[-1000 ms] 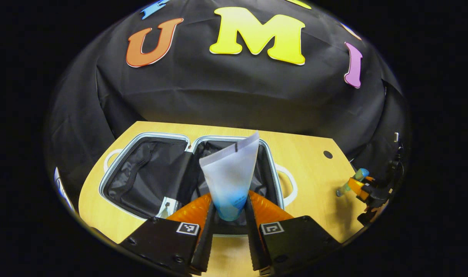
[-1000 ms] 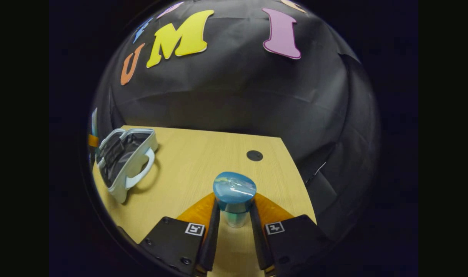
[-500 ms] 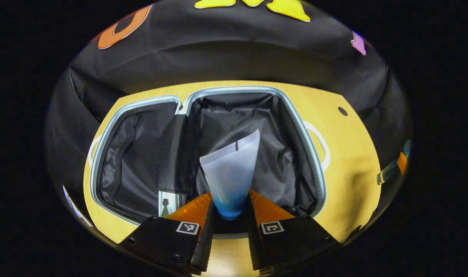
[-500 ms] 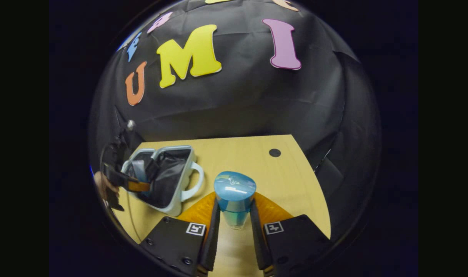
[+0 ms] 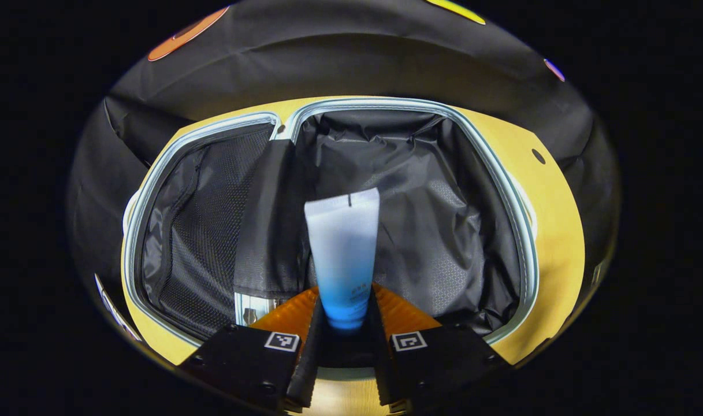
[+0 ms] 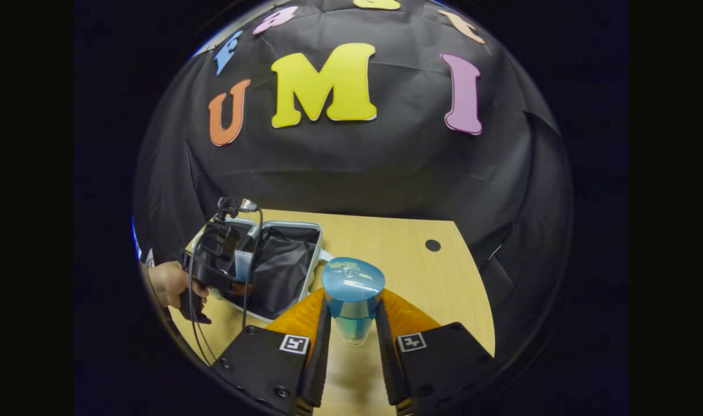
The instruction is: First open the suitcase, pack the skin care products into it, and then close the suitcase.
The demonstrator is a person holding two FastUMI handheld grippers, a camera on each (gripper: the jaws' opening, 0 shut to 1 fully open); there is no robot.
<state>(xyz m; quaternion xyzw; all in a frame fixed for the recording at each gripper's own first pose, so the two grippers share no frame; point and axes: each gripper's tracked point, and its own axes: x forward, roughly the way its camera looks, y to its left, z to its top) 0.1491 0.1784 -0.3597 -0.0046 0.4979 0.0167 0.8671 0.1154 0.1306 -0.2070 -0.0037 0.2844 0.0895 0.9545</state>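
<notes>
Two skin care products are in hand, one per gripper. Against the picture half a second back, the left gripper view has come lower and closer over the open pale-blue hard-shell suitcase (image 5: 501,190), whose two halves now spread wider across the view, and the white squeeze tube with a blue cap end (image 5: 342,248) stands straighter, its flat crimped end at 12 o'clock over the right half's black lining. The left gripper (image 5: 341,323) is closed narrowly on that tube, both fingers pressing its blue end.

In the right gripper view the suitcase (image 6: 316,231) sits nearer the centre than before, at about 10 o'clock from the right gripper (image 6: 351,341). That gripper clamps a clear bottle with a rounded blue cap (image 6: 352,294), fingers tight on both sides just under the cap, held above the light wooden table (image 6: 397,254).

One suitcase lies open flat on the table. Its left half carries a black mesh divider (image 5: 195,231); its right half holds loose black fabric, and I see nothing lying loose in either half. A dark flap (image 5: 270,225) hangs along the hinge between them.

One bare hand (image 6: 169,283) shows at 9 o'clock in the right gripper view, holding the left gripper (image 6: 241,280) with its black cable (image 6: 248,271) over the case. One dark round hole (image 6: 432,245) marks the table at 1 o'clock.
</notes>
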